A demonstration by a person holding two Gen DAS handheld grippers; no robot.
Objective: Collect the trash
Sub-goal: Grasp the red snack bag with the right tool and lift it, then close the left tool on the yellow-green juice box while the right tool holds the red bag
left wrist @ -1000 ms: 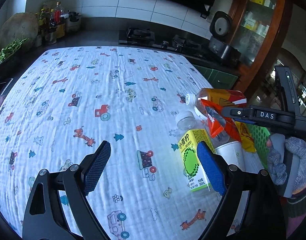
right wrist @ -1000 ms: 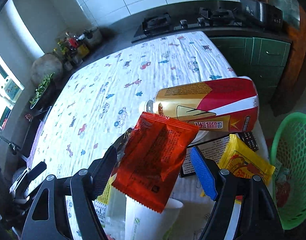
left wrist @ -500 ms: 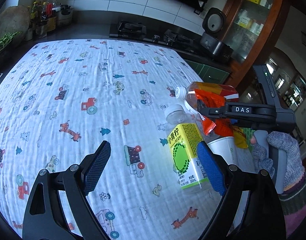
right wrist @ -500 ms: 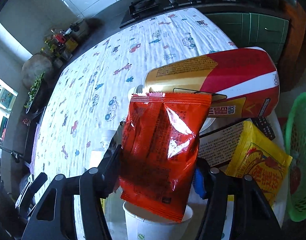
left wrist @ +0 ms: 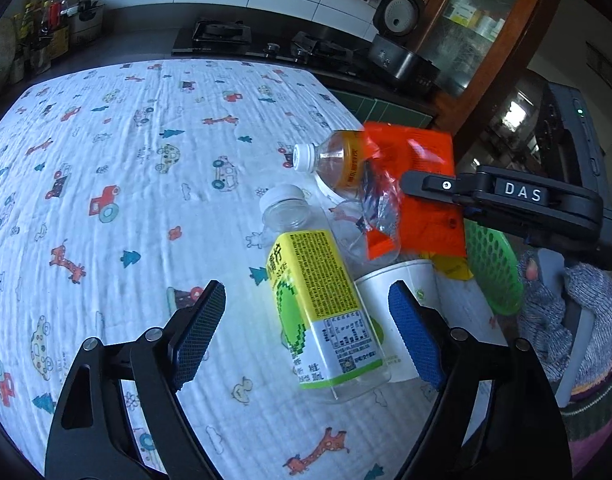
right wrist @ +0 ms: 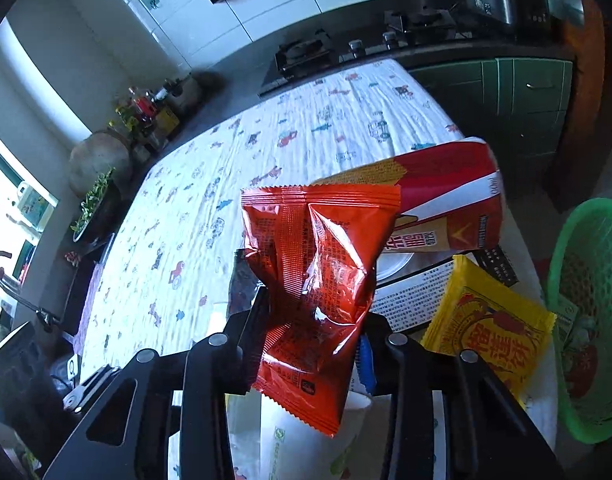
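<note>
Right gripper (right wrist: 312,344) closing on crinkled red snack packet (right wrist: 318,280), apparently pinched; left gripper (left wrist: 306,332) closing, empty

We read white letters "DAS" on the black body of the right gripper (left wrist: 522,192). The lying clear plastic bottle with the yellow-green label (left wrist: 322,312) carries Chinese print and a small code square, but we cannot make them out.

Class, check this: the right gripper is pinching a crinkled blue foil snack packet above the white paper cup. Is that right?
Not quite. The crinkled foil snack packet is red, not blue, as the right wrist view shows. The rest holds: the right gripper is closing on it, pads pressing its sides, above the white paper cup.
</note>
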